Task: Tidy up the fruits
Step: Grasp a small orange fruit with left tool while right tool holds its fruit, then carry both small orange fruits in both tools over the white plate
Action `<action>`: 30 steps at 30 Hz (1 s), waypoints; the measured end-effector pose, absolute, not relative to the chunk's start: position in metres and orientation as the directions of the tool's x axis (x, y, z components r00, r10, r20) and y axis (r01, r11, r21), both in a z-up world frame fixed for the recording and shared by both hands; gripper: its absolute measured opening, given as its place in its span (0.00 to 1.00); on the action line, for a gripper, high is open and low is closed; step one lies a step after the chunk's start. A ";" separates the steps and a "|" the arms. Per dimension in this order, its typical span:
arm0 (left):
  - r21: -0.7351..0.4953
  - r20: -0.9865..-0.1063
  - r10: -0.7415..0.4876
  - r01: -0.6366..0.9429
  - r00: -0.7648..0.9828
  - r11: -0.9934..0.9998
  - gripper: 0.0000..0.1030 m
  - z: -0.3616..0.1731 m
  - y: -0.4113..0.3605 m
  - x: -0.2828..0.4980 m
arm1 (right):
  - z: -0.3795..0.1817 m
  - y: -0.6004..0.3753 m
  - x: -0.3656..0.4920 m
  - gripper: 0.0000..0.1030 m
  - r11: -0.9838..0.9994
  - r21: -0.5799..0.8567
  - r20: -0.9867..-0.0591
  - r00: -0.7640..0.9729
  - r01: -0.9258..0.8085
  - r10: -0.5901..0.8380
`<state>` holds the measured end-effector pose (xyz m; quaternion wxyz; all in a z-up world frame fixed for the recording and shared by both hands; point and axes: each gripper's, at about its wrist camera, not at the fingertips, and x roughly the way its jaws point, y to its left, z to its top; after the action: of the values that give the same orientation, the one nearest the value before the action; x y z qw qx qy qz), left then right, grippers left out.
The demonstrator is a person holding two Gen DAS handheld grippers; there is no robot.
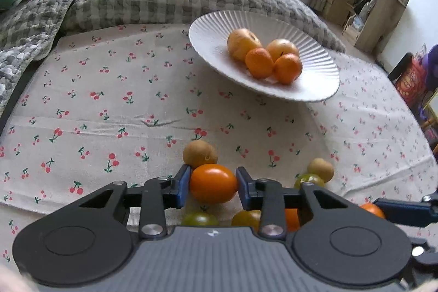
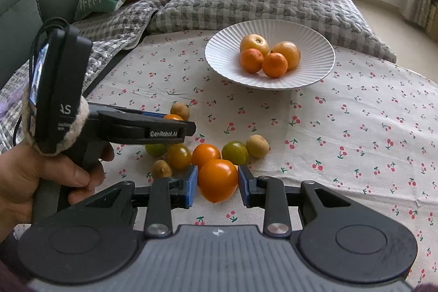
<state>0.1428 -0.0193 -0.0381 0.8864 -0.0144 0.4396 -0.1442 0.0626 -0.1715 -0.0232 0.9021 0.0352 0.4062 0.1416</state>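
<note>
1. Reading both grabs: the left tomato point(image 1: 213, 184), orange, sits between the pads of the left gripper point(image 1: 212, 179). Jaws are narrowed onto it, and the pads touch it at 9 and 3 o'clock.
2. Its long axis runs 9 to 3, so the pads press on its two ends. I judge that a slippery hold.
3. The right tomato point(image 2: 217, 181), also orange, is pinched the same way in the right gripper point(image 2: 217, 179). Its long axis runs nearer 12 to 6 with the tip at 6, so the pads sit on its flanks. That looks the better hold.
4. I can't tell whether either tomato is off the cloth point(image 2: 356, 114) yet.
5. Key relation: the plate point(image 2: 314, 45) lies at 12 to 1 o'clock from the right gripper and at 1 o'clock from the left, well apart from both. The left tool's tip sits further forward, so I judge it nearer.
6. The plate holds four fruits bunched around its centre. Bare rim shows at 9 o'clock, which looks like the drop spot.
7. Left on the cloth is the pile point(image 2: 208, 153): green and orange tomatoes and small brown fruits. It sits just ahead of the right jaws and under the left tool.
8. Risk: dragging a neighbour along on the lift.
</note>
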 end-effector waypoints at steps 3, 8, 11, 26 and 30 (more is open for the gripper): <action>-0.163 -0.763 -0.280 0.245 0.582 0.956 0.29 -0.033 -0.018 0.141 | -0.023 -0.172 0.063 0.28 0.957 0.180 -0.721 0.631 -0.227 0.286; -0.177 -0.763 -0.288 0.241 0.579 0.954 0.29 -0.032 -0.017 0.141 | -0.023 -0.173 0.063 0.28 0.957 0.181 -0.720 0.632 -0.227 0.286; -0.203 -0.759 -0.304 0.234 0.576 0.951 0.29 -0.030 -0.014 0.141 | -0.022 -0.173 0.062 0.28 0.957 0.182 -0.717 0.635 -0.227 0.287; -0.325 -0.682 -0.408 0.249 0.607 0.913 0.29 0.010 -0.002 0.127 | -0.009 -0.189 0.064 0.28 0.954 0.227 -0.669 0.680 -0.196 0.300; -0.384 -0.662 -0.448 0.241 0.601 0.891 0.29 0.018 0.006 0.125 | -0.005 -0.196 0.066 0.28 0.951 0.248 -0.651 0.694 -0.186 0.306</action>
<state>0.1254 0.0059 0.0182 0.8854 -0.1286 0.4020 -0.1945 0.0656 -0.1959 -0.0048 0.9167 0.0816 0.3673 0.1343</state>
